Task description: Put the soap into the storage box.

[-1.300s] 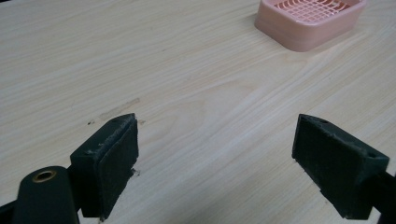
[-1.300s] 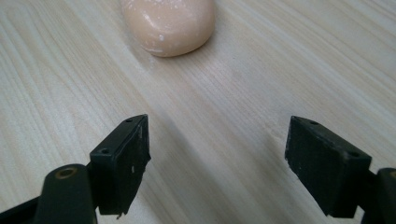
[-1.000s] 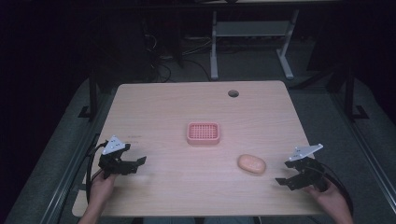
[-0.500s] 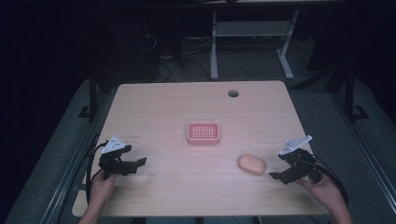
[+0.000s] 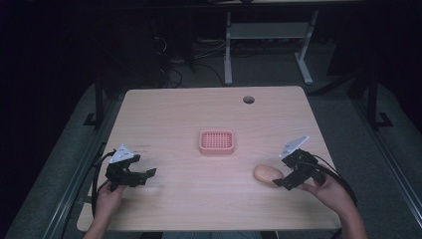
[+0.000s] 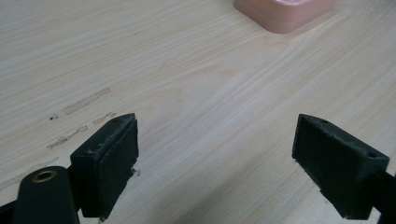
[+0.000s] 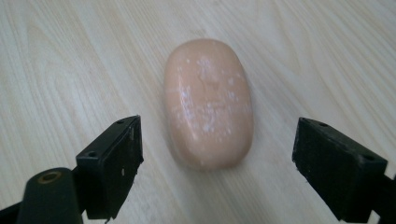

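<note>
a: what's the right gripper (image 5: 278, 182) doing rn?

b: it's sitting near the right front part of the wooden table (image 5: 189, 114), pointing at a peach-coloured bar of soap (image 5: 267, 174). its jaws have just been opening and they're standing wide apart now. in the right gripper view the soap (image 7: 208, 102) is lying flat on the wood just ahead of the two black pads (image 7: 112, 165), roughly centred on the gap between them, and neither pad is touching it. so it's gripping nothing.

a: and the soap itself?

b: it's resting on the table, right of centre and toward the person's edge, just beside the right gripper's tips. it's got whitish speckles on top. it's lying well apart from the pink soap dish (image 5: 216, 142), which is sitting about mid-table.

a: what about the left gripper (image 5: 149, 173)?

b: it's hanging out near the left front of the table, held low in the person's left hand (image 5: 107, 199). in the left gripper view its pads (image 6: 112, 161) are standing wide apart too, with bare wood between them, so it's holding nothing. a corner of the soap dish (image 6: 285, 14) is peeking in at the top of that view, farther off.
</note>
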Action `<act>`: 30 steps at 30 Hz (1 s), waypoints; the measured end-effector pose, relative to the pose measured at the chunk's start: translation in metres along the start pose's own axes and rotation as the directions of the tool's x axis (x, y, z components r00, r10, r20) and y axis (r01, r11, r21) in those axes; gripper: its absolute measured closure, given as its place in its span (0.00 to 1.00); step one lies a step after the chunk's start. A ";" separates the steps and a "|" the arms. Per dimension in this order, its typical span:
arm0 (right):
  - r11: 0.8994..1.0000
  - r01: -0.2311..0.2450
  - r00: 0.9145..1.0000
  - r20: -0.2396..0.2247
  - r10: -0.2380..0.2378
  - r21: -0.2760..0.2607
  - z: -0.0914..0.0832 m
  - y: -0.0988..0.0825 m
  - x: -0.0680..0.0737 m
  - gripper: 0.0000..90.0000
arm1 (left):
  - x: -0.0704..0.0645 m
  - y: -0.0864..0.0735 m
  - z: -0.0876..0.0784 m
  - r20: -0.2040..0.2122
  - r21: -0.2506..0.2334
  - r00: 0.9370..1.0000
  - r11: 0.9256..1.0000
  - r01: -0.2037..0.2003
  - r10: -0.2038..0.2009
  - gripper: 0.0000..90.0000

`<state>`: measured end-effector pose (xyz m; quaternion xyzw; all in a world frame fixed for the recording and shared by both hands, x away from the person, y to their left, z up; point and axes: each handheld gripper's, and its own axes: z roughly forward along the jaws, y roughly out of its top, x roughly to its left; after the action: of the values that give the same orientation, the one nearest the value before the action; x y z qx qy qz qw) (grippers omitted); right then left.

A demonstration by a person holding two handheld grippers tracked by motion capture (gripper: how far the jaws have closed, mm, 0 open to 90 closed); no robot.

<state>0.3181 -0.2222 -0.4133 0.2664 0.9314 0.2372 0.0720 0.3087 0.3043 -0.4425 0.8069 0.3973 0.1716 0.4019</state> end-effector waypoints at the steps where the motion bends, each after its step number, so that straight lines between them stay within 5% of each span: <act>1: 1.000 0.003 1.000 -0.010 -0.003 0.020 0.004 0.006 0.000 0.17 | 0.000 0.000 0.000 -0.001 0.001 1.000 1.000 0.003 -0.003 0.16; 11: 0.996 0.027 0.999 -0.037 -0.024 0.083 0.022 0.022 0.002 0.22 | -0.001 0.001 0.000 0.004 0.012 1.000 1.000 -0.017 0.017 0.16; 23: 0.974 0.077 0.997 -0.038 -0.070 0.212 0.048 0.030 0.002 0.28 | -0.002 0.002 0.000 0.011 0.026 1.000 0.999 -0.028 0.027 0.16; 30: 0.970 0.078 0.997 -0.031 -0.073 0.230 0.051 0.032 0.002 0.32 | -0.003 0.002 0.000 0.014 0.022 1.000 0.999 -0.027 0.026 0.16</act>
<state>0.3444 -0.1765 -0.4430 0.2346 0.9629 0.1274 0.0390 0.3078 0.3018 -0.4412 0.8177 0.3857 0.1669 0.3935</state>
